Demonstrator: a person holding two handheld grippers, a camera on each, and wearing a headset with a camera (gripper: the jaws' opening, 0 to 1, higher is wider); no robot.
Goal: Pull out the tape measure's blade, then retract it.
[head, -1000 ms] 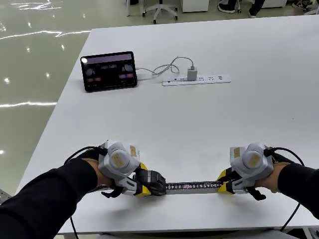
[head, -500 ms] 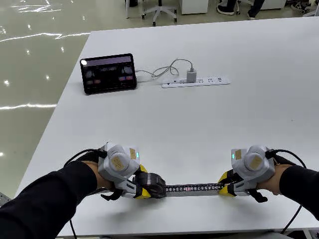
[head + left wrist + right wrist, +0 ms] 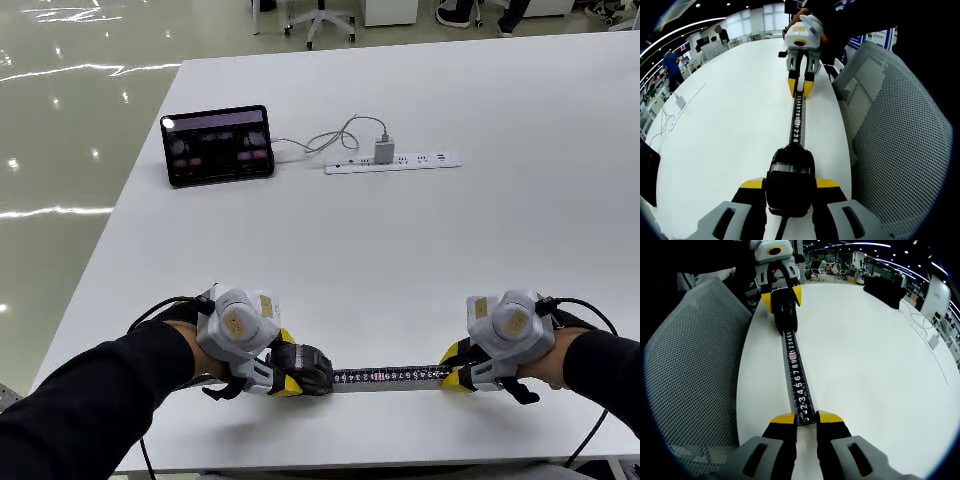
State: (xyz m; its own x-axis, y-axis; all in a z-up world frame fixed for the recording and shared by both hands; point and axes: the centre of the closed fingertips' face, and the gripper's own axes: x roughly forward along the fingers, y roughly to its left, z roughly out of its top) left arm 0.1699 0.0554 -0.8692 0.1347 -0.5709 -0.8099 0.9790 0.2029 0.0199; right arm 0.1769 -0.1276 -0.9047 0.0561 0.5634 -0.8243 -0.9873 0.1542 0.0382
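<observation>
The black tape measure case (image 3: 303, 368) rests near the front edge of the white table (image 3: 400, 240), with my left gripper (image 3: 284, 372) shut on it; the left gripper view has the case (image 3: 789, 179) between the yellow-tipped jaws. Its numbered blade (image 3: 388, 376) runs flat along the table to the right. My right gripper (image 3: 452, 366) is shut on the blade's end, and in the right gripper view the blade (image 3: 797, 377) stretches from the right gripper (image 3: 805, 418) away to the case (image 3: 785, 315).
A black tablet (image 3: 218, 143) stands at the far left of the table. A white power strip (image 3: 393, 160) with a charger and a looped cable lies behind the middle. A grey mesh chair back (image 3: 890, 125) sits just off the front table edge.
The right gripper has drawn slightly further right, so a little more blade shows. The left gripper and the case have stayed put.
</observation>
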